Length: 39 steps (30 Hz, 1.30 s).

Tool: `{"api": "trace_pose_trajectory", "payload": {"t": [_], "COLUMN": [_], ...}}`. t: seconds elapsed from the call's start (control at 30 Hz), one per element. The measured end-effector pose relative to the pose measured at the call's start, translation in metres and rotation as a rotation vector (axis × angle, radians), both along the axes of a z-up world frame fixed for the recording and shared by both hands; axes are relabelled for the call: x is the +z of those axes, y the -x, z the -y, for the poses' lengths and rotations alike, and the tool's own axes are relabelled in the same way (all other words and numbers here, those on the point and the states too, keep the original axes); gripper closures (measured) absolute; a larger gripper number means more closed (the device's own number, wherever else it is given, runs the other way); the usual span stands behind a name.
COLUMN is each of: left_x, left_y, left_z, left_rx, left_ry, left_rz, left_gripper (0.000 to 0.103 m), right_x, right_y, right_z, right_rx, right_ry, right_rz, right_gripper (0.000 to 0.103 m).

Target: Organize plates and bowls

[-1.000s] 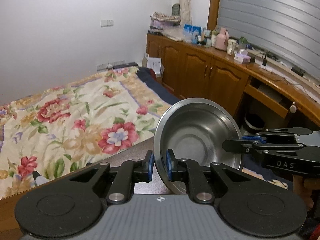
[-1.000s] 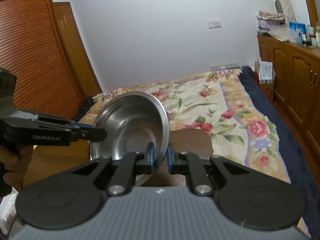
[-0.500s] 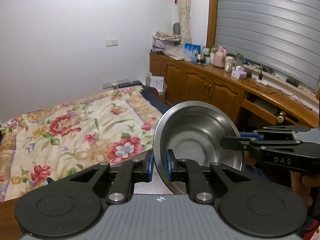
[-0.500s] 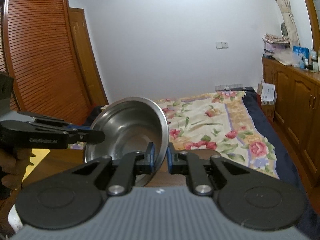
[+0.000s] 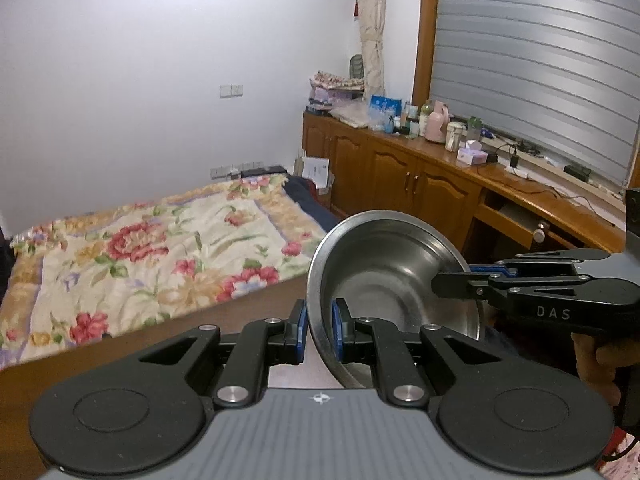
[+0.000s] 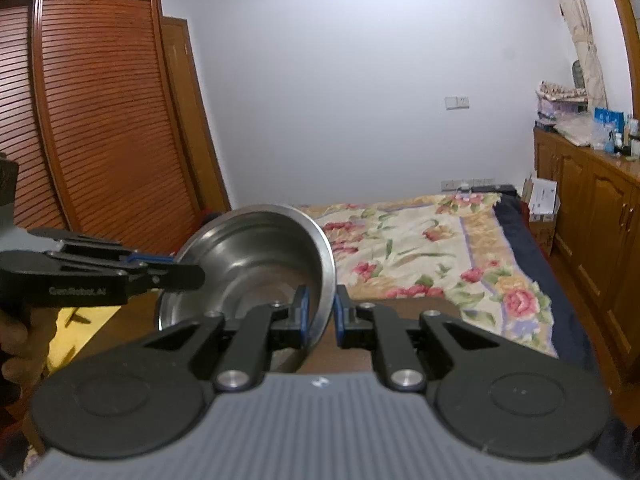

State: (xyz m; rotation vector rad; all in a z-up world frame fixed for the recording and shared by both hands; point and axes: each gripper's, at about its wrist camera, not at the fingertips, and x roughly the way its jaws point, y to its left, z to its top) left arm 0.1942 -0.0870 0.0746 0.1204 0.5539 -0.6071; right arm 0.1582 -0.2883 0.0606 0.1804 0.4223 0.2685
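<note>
A stainless steel bowl (image 5: 384, 272) is held in the air, tilted, between both grippers. My left gripper (image 5: 320, 328) is shut on the bowl's left rim, its blue pads pressed against either side of the wall. My right gripper (image 5: 452, 276) comes in from the right and is shut on the opposite rim. In the right wrist view the same bowl (image 6: 256, 256) sits left of centre, with my right gripper (image 6: 320, 320) clamped on its near rim and the left gripper (image 6: 188, 272) gripping the far side. A hand shows behind each gripper handle.
A brown wooden table edge (image 5: 240, 312) lies just below the bowl. Beyond it is a bed with a floral cover (image 5: 152, 248). Wooden cabinets (image 5: 404, 176) with bottles and boxes line the right wall. A slatted wardrobe (image 6: 100, 120) stands at the left.
Both grippers have risen with the bowl still clamped between them. The bed and cabinets sit lower in both views and more of the wall shows.
</note>
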Motion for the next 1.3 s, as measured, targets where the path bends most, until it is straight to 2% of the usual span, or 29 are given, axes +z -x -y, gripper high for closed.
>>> {"api": "trace_pose_trajectory", "payload": {"t": [0.37, 0.73, 1.3], "left_x": [-0.023, -0.033, -0.083], "left_y": [0.028, 0.061, 0.073], "left_z": [-0.028, -0.050, -0.063], "left_rx": [0.026, 0.049, 0.092], "left_ry": [0.005, 0.028, 0.068], "left_rz": [-0.050, -0.061, -0.160], "left_gripper": [0.088, 0.088, 0.088], "right_x": [-0.029, -0.032, -0.062], "right_y": [0.017, 0.051, 0.059], "right_z": [-0.022, -0.049, -0.064], "right_rx": [0.052, 0.092, 0.113], "right_ry": [-0.011, 0.027, -0.030], "right_rz": [-0.081, -0.062, -0.132], "right_gripper": [0.091, 0.091, 0.091]}}
